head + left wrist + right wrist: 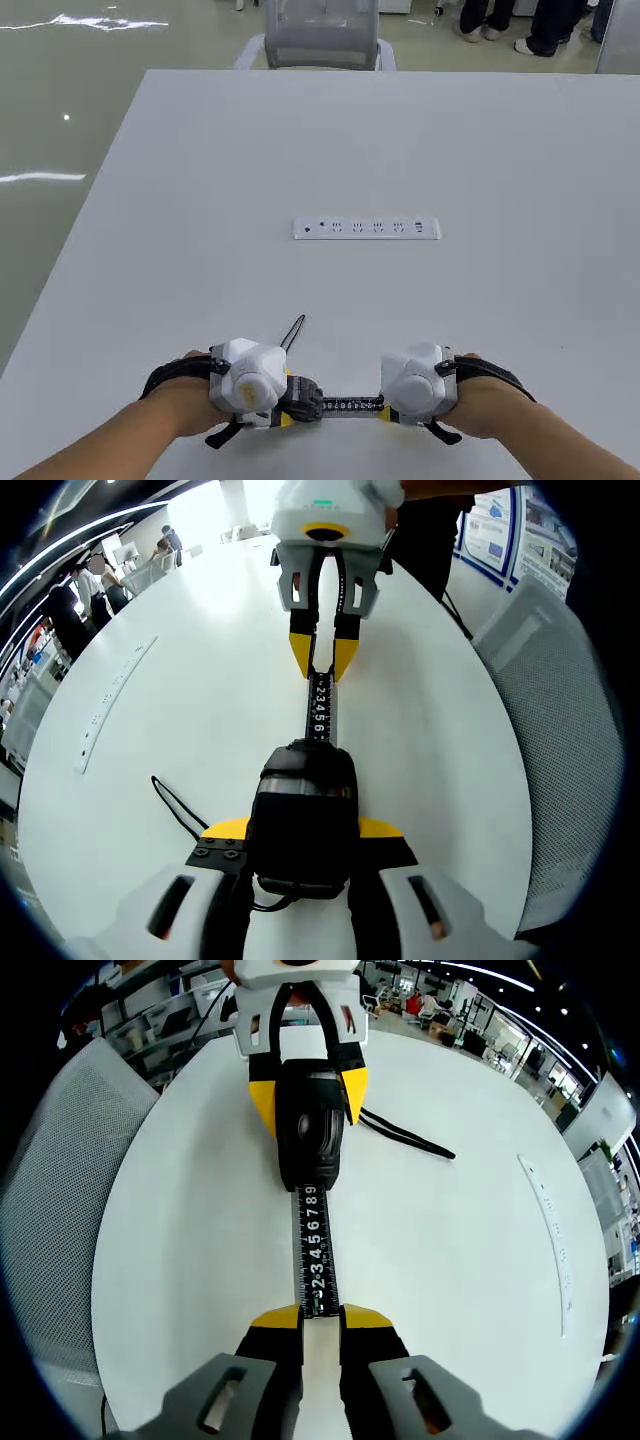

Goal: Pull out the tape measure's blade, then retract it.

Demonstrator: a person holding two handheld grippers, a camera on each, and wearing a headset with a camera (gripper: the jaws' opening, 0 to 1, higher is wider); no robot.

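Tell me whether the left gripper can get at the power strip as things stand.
Probably not yet: bare table lies before the power strip, but the left gripper is shut on the tape measure, whose blade the right gripper holds. It would have to let go first.

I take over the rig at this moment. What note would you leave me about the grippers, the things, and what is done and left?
Left gripper: shut on the tape measure case, near the white table's front edge.
Right gripper: shut on the tip of the blade.
Done: blade partly out, numbers up to 9 showing.
Left: pull further if wanted, then let the blade retract.
Power strip lies mid-table, away from both.
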